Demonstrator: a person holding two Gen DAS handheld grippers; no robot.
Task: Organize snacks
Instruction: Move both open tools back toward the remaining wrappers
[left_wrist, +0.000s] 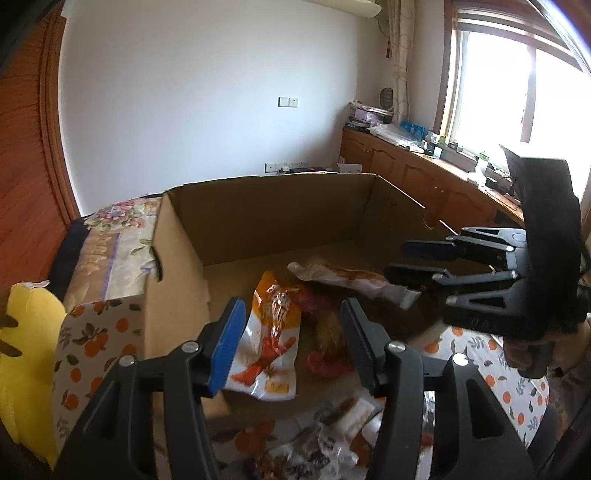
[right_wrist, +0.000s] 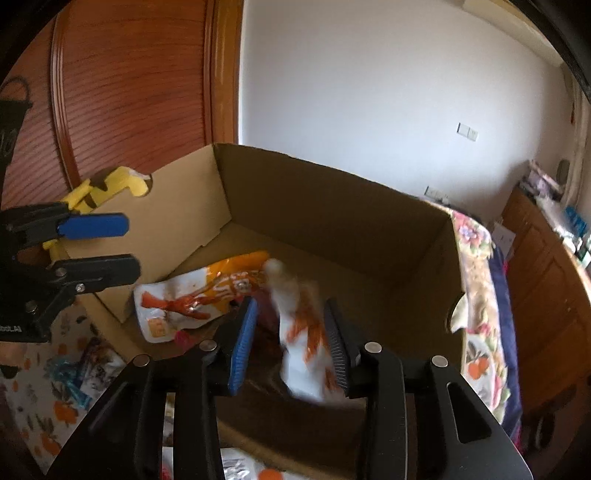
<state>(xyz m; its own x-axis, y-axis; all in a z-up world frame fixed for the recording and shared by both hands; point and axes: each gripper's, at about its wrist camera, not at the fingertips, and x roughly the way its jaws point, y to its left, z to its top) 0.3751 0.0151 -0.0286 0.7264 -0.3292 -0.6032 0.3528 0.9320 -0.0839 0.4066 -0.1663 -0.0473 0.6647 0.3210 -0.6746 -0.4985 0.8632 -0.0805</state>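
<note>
An open cardboard box (left_wrist: 258, 218) holds an orange and white snack bag (left_wrist: 269, 343) and red packets (left_wrist: 325, 362). My left gripper (left_wrist: 291, 347) is open and empty above the box's near edge. My right gripper (left_wrist: 400, 262) reaches over the box from the right, open. A white and orange packet (left_wrist: 354, 277) is just left of its fingertips, over the box. In the right wrist view this packet (right_wrist: 303, 339) is blurred between the open jaws of my right gripper (right_wrist: 291, 343), apart from both pads. The box (right_wrist: 369, 214) and the orange bag (right_wrist: 199, 295) show there too.
Several loose snack packets (left_wrist: 332, 435) lie on an orange-print tablecloth (left_wrist: 92, 343) in front of the box. A yellow plush (left_wrist: 26, 350) sits at the left. A floral cloth (left_wrist: 122, 236) lies beside the box. Wooden cabinets (left_wrist: 424, 181) stand under the window.
</note>
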